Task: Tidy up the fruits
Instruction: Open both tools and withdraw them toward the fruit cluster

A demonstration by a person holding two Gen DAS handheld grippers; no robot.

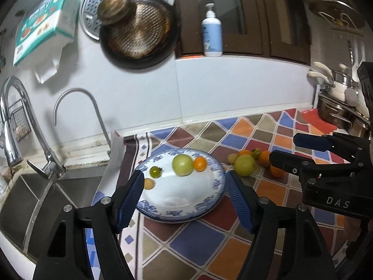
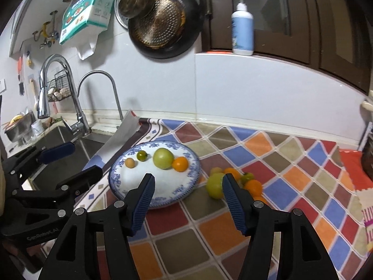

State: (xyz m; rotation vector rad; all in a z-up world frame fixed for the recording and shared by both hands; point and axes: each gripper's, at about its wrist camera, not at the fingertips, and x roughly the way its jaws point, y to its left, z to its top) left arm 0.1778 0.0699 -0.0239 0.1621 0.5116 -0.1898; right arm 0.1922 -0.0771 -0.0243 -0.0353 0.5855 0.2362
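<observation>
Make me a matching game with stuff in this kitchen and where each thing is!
Things:
1. big green fruit
2. soap bottle
3. dark frying pan
4. pile of orange and green fruits

Places:
A. hanging on the wall
B. on the checkered cloth, right of the plate
C. on the blue and white plate
D. standing on the ledge by the dark cabinet

Pairs: 1-C, 2-D, 3-A, 4-B
</observation>
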